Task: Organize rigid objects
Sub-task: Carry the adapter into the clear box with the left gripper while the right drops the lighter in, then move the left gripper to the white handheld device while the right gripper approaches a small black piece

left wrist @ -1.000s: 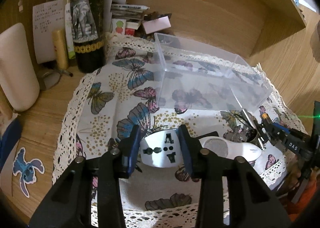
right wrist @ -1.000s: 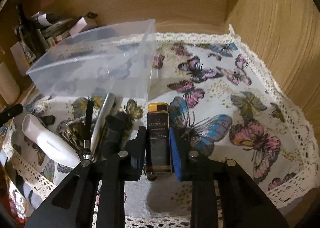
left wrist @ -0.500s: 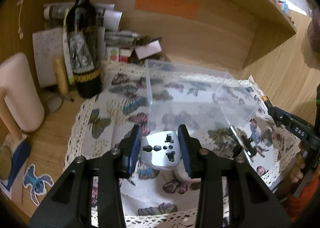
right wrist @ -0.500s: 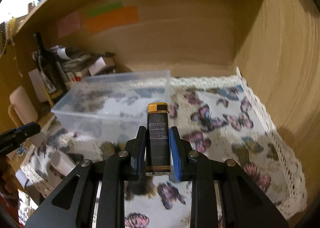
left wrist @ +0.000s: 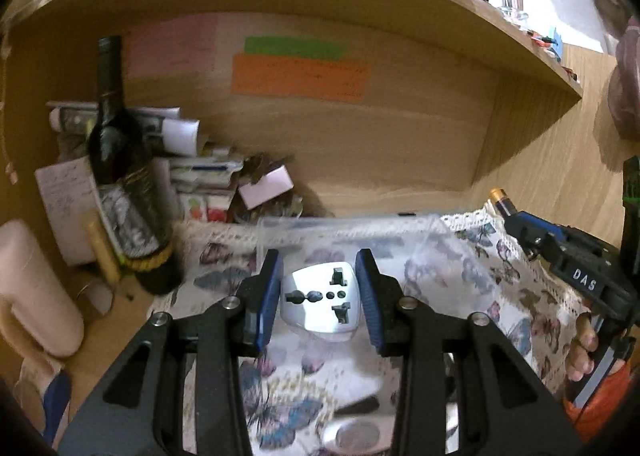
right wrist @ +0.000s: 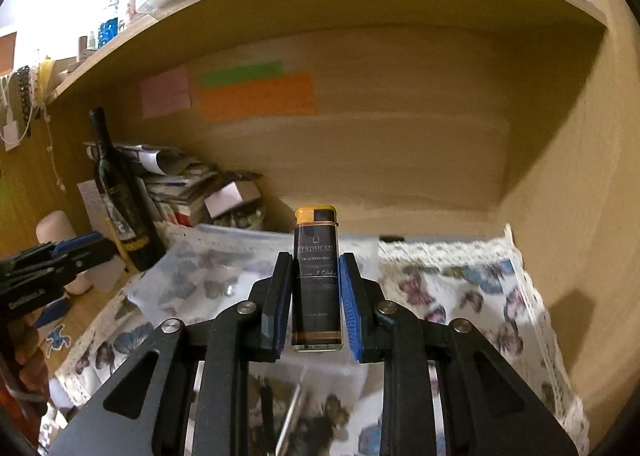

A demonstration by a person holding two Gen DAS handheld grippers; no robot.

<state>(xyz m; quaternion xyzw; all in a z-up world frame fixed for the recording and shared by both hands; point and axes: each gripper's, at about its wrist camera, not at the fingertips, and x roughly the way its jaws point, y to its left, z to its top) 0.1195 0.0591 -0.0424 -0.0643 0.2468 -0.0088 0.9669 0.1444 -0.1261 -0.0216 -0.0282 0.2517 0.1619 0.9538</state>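
Change since earlier frame: both grippers have risen from the cloth; each load now hangs in the air above the clear bin.
Left gripper (left wrist: 319, 294): pinching the white plug adapter (left wrist: 319, 303) by its two sides, blue pads against the body.
Plug adapter position: socket face toward the camera, held off the cloth, in front of the near wall of the clear bin (left wrist: 420, 252).
Right gripper (right wrist: 311, 302): pinching the lighter (right wrist: 317, 276) between the blue pads, about mid-body.
Lighter position: upright, yellow cap at 12 o'clock, dark printed label facing the camera, raised over the clear bin.
Clear bin: transparent, standing on the butterfly cloth (right wrist: 472, 296) toward the back of the bench (left wrist: 104, 356).
Left-view surroundings: wine bottle (left wrist: 124, 179) at 10 o'clock, upright, beside a stack of papers (left wrist: 200, 171); right gripper and holding hand at 3 o'clock.
Right-view surroundings: left gripper at 9 o'clock; wine bottle at 10 o'clock; orange note (right wrist: 258, 97) on the back panel at 12 o'clock.
Cloth below: further items lie at 6 o'clock, blurred.
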